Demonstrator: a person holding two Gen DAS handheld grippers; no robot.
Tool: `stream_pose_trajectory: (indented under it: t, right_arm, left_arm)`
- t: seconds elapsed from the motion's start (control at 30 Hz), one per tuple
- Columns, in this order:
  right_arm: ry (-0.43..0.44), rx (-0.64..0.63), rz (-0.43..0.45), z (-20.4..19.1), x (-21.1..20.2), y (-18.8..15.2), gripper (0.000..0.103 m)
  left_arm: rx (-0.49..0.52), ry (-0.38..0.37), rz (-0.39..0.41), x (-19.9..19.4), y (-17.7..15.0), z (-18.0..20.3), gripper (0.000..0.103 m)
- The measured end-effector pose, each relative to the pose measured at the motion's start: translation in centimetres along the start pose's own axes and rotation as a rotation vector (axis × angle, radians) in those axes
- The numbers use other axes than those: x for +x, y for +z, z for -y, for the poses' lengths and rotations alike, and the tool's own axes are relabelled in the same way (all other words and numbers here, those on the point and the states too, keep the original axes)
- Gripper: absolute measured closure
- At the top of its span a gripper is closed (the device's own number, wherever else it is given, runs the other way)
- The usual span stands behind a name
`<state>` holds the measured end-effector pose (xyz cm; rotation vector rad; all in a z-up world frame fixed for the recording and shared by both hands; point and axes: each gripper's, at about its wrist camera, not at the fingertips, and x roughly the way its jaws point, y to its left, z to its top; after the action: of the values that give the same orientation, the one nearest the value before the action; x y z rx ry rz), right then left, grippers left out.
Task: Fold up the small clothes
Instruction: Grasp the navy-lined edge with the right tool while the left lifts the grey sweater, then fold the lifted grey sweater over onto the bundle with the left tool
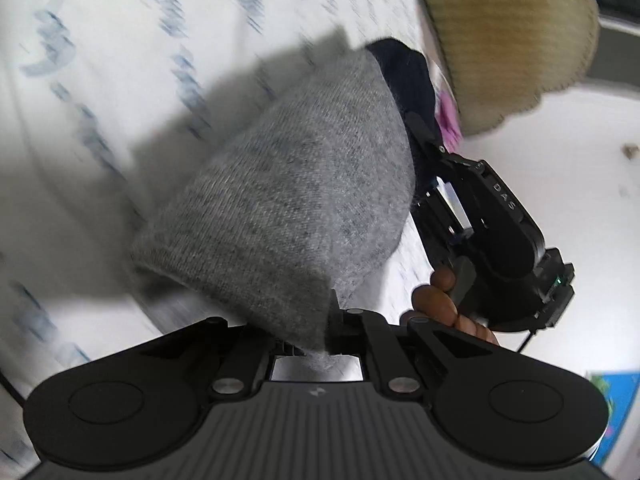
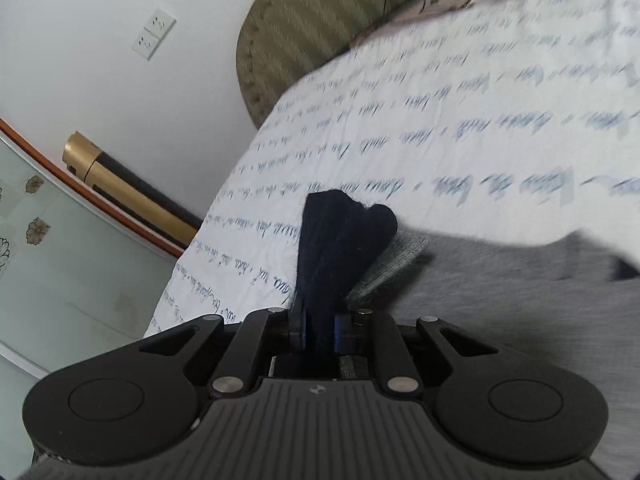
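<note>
On script-printed bedsheet, striped headboard behind.

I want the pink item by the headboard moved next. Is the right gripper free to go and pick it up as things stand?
Probably not yet. The right gripper is shut on the dark navy end of the grey sock, whose other end the left gripper holds. The pink item lies beyond; it would have to let go first.
</note>
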<state>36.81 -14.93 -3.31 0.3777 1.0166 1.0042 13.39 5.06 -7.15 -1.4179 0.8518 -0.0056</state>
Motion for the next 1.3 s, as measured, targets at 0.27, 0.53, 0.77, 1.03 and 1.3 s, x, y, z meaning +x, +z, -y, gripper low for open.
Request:
stream_pose_trajectory:
  t: [0.27,0.53,0.77,1.03,1.3]
  right_arm:
    - [-0.134,0.030,0.038,4.8,-9.7,-2.8,0.087]
    - [-0.156,0.132,0.090,8.8,-10.8,-6.5,0.087]
    - [-0.205,0.115,0.087,10.0,-12.2,-5.8,0.087]
    - [-0.151,0.251,0.199,12.9,-14.4,-8.1,0.071]
    - [-0.151,-0.017,0.332,6.0,-15.9,-6.3,0.059]
  left_arm:
    - [0.063,0.009,-0.197,4.4,-4.5,0.5,0.098]
    - [0.139,0.114,-0.240,8.6,-6.9,0.7,0.098]
    - [0.171,0.136,-0.246,10.7,-7.7,1.3,0.098]
    - [0.284,0.160,-0.414,10.8,-5.9,2.5,0.083]
    - [1.193,0.079,-0.004,2.4,-7.4,10.5,0.050]
